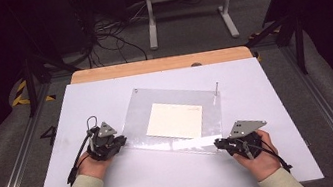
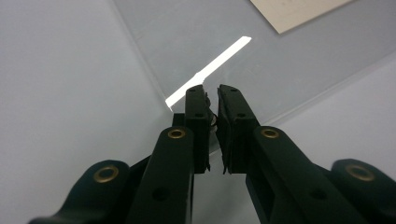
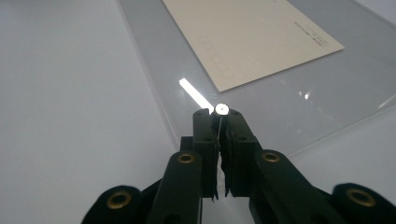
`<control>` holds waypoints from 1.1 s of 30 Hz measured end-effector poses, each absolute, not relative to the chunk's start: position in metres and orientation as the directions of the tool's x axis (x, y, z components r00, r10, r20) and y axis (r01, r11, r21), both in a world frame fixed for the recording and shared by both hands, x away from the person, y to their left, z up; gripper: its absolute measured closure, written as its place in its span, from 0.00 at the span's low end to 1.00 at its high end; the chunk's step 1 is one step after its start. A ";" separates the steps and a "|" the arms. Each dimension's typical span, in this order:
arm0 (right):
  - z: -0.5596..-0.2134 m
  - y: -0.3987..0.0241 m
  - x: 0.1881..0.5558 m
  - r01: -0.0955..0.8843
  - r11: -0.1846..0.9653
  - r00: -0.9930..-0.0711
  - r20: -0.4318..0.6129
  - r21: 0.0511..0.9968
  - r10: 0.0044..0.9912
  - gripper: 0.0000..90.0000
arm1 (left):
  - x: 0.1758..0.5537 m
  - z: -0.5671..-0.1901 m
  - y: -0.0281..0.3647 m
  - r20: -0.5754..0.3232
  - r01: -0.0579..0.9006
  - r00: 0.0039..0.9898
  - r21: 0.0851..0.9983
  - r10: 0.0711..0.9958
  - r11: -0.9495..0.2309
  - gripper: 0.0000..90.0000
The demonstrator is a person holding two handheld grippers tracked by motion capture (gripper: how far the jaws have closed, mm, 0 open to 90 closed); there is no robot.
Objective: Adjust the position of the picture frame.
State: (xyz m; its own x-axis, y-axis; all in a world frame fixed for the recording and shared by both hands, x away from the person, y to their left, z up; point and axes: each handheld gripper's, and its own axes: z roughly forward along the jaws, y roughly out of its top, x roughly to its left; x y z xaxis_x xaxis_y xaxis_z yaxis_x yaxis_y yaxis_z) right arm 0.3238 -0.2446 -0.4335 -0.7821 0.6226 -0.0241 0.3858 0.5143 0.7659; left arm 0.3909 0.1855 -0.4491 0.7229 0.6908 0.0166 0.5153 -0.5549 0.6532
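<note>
Both hands (image 1: pixel 95 163) low, jaws pinching clear sheet (image 1: pixel 171 100) corners.

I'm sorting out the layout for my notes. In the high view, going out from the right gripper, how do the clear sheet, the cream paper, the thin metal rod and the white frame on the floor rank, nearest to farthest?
From the right gripper:
1. Clear sheet, its near corner at the jaws.
2. Cream paper, mid-sheet.
3. Thin metal rod, at the sheet's far right corner.
4. White frame, on the floor beyond the table.
</note>
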 end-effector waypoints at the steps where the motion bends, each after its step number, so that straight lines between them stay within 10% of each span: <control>1: -0.433 -0.247 0.323 0.389 0.513 -0.779 -0.024 0.765 0.626 0.94 | 0.387 -0.448 0.184 0.010 0.512 0.736 0.645 0.677 -0.566 0.92; 17: -0.433 -0.289 0.305 0.408 0.490 -0.765 -0.005 0.770 0.644 0.93 | 0.333 -0.443 0.164 -0.021 0.358 0.902 0.594 0.432 -0.720 0.92; 33: -0.420 -0.289 0.309 0.424 0.498 -0.731 -0.039 0.756 0.681 0.94 | 0.334 -0.447 0.161 -0.064 0.366 0.904 0.628 0.423 -0.687 0.92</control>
